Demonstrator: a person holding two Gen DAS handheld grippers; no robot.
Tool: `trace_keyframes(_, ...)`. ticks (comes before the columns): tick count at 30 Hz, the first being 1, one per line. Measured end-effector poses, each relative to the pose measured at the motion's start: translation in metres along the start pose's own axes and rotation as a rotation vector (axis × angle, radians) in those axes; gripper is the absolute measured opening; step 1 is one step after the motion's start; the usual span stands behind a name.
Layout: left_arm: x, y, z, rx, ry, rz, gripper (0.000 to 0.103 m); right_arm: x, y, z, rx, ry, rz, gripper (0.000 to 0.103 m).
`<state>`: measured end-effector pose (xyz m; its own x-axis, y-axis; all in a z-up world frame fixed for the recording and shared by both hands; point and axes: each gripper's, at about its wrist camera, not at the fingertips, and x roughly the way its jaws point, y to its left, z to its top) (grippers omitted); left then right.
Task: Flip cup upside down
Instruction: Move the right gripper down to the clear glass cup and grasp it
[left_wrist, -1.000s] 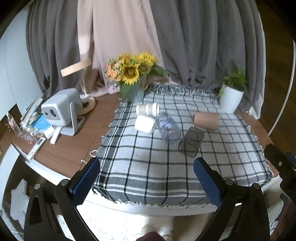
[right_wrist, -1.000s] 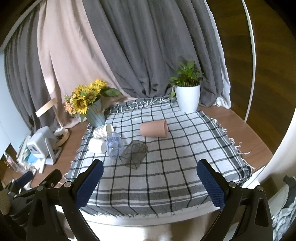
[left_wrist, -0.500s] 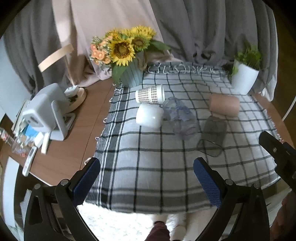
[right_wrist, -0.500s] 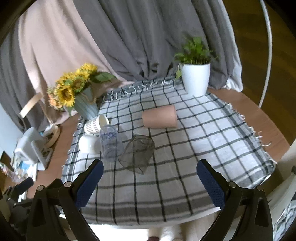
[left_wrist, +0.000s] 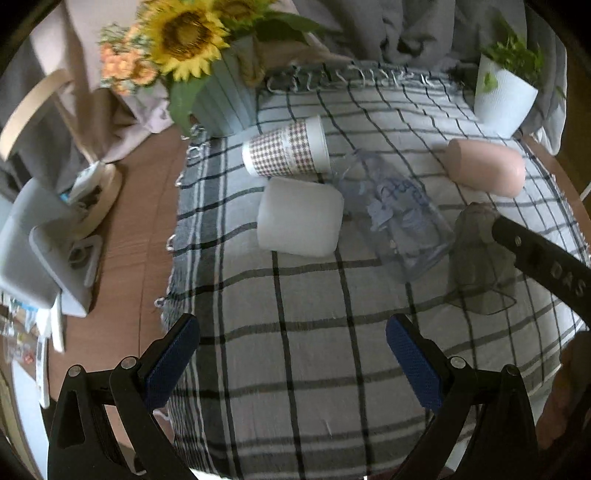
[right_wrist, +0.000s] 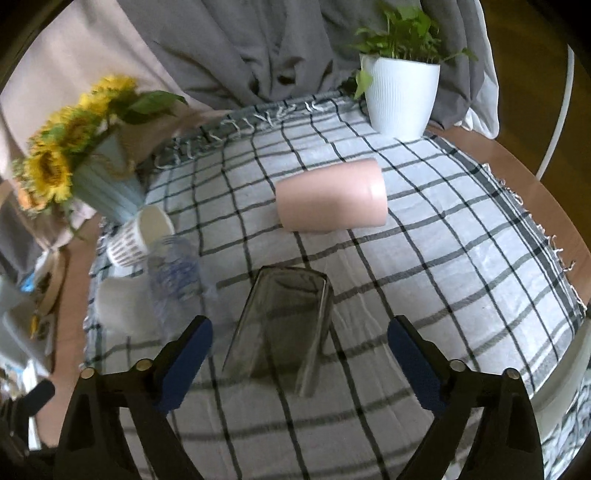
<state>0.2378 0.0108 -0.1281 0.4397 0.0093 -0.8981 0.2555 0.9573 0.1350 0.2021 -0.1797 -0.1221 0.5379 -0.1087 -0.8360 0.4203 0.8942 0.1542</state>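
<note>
A sunflower vase (left_wrist: 225, 99) and a white potted plant (right_wrist: 400, 96) stood at the checked tablecloth's (right_wrist: 461, 266) far edge.

You saw a grey-and-white cloth (right_wrist: 424, 229) checked with black lines over a brown tabletop (left_wrist: 144, 206). On it lay a pink cup (right_wrist: 328, 199), a smoky grey glass (right_wrist: 284, 321), a plain white cup (left_wrist: 299, 218), a houndstooth-patterned paper cup (left_wrist: 284, 149) and a clear bottle (left_wrist: 399, 218) with blue print. The sunflowers (left_wrist: 184, 37) were yellow, their vase (left_wrist: 225, 103) pale blue, and the tongs (right_wrist: 299, 354) had blue pads.
</note>
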Motion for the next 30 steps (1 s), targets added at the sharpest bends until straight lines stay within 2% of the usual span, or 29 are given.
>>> trace_keyframes(8,0.018,0.0,0.02,0.056,0.016,-0.027,0.103,0.032,0.011,0.008,0.027,0.062,-0.039,0.09)
trace_keyframes(20,0.027,-0.006,0.024,0.091,0.021,-0.04,0.103,0.062,0.011,0.001,0.074,0.138,-0.071,0.081)
trace_keyframes(24,0.028,-0.008,0.022,0.08,0.029,-0.042,0.103,0.065,0.012,-0.001,0.057,0.145,-0.043,0.073)
trace_keyframes(30,0.025,-0.016,0.016,0.071,0.034,-0.038,0.103,0.066,0.01,0.001,0.018,0.153,-0.023,0.072)
